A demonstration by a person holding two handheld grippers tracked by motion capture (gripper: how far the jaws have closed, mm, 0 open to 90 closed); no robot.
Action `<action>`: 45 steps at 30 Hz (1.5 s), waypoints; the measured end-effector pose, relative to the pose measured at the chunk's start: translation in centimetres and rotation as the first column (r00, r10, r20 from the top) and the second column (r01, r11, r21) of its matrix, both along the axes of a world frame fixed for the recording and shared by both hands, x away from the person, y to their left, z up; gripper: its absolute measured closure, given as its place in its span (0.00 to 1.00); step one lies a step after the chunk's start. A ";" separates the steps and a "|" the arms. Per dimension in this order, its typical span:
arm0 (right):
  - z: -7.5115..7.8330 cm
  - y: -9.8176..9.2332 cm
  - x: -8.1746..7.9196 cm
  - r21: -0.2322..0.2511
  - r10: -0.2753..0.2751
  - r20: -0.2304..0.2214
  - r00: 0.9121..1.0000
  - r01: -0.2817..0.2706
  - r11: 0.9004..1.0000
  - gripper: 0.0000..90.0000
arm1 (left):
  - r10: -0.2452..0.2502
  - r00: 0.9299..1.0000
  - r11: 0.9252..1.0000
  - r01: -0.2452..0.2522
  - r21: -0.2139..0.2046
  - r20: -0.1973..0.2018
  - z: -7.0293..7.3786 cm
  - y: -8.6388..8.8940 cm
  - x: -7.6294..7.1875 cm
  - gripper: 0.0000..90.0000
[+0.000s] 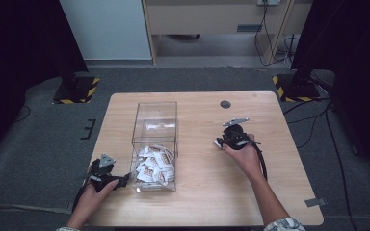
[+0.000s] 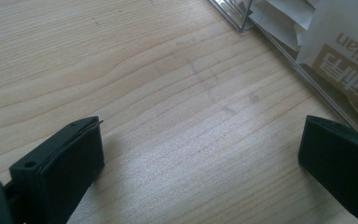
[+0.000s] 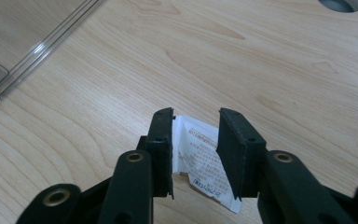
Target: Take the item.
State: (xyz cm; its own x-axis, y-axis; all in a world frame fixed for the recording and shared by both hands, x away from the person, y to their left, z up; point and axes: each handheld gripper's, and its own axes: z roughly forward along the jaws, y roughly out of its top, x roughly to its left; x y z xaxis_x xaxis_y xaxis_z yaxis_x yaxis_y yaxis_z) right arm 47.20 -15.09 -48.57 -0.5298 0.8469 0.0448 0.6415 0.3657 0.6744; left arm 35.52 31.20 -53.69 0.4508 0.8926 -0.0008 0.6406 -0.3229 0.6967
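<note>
A clear plastic box (image 1: 155, 120) stands on the wooden table (image 1: 207, 192), its near end heaped with white and brown sachets (image 1: 153, 163). My left gripper (image 1: 124, 181) rests on the table just left of the box's near corner. In the left gripper view it (image 2: 200, 135) is open wide over bare wood, with the box wall (image 2: 279, 42) and sachets (image 2: 335, 46) at the upper right. My right gripper (image 1: 221, 141) sits right of the box. In the right gripper view it (image 3: 196, 121) is open, and a white printed sachet (image 3: 200, 154) lies flat on the table between the jaws.
A round cable hole (image 1: 225, 104) is in the table beyond the right gripper, seen too as a hole (image 3: 342, 3) at the top of the right gripper view. The box's base edge (image 3: 42, 46) runs along the upper left there. Stands with striped bases (image 1: 77, 89) flank the table.
</note>
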 end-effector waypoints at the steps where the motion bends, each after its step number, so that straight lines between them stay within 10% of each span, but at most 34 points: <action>1: 0.1 -0.1 0.0 0.002 -0.001 0.006 1.000 0.001 1.000 0.70 | 0.000 1.000 1.000 0.000 0.000 0.000 0.0 0.0 0.0 0.00; 45: 2.7 -0.6 -1.7 0.081 -0.057 0.093 0.994 0.050 0.995 0.06 | 0.000 1.000 1.000 0.000 0.000 0.000 0.0 0.0 0.0 0.00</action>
State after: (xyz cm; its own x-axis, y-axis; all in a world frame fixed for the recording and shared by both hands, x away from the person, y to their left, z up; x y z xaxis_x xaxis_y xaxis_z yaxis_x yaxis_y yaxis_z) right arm 45.53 -15.72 -45.87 -0.4890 0.8700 0.0637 0.5905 0.2764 0.7582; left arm 35.52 31.20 -53.68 0.4511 0.8925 -0.0010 0.6406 -0.3231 0.6966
